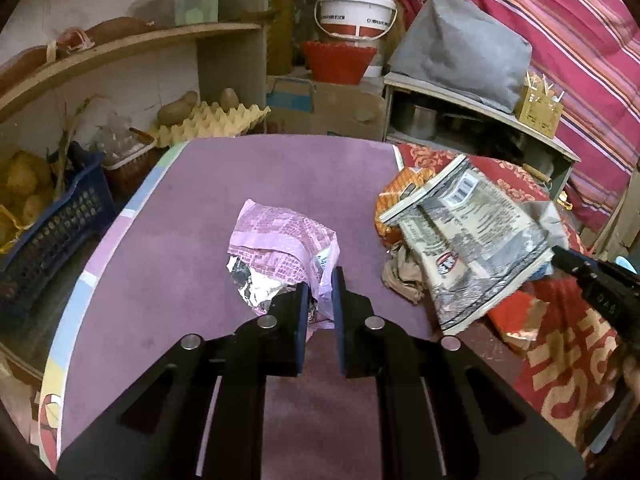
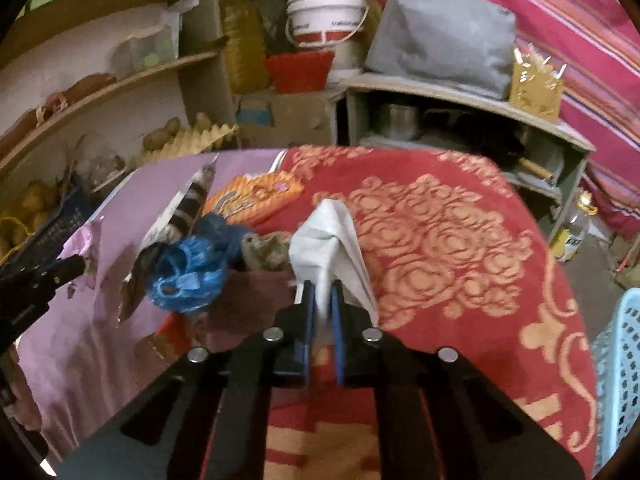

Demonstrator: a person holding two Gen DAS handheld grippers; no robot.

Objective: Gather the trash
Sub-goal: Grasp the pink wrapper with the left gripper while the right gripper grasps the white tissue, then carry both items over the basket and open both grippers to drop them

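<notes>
Purple foil wrapper [image 1: 280, 248] is pinched in the left gripper [image 1: 320, 292]; the right gripper [image 2: 322, 300] clamps a white rag [image 2: 332, 240]. Thin edges could slip free.

Pink printed wrapper [image 1: 280, 236], red gold-floral cloth [image 2: 440, 232], blue bag [image 2: 188, 276], white tissue [image 2: 332, 248]

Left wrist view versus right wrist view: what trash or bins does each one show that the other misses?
Only the left wrist view shows the printed face of the grey snack bag and the foil lining of the purple wrapper pinched in the left gripper.

Only the right wrist view shows the blue plastic bag, the light blue basket and the right gripper shut on the bag's white edge.

Both show the orange packet and the white bucket.
</notes>
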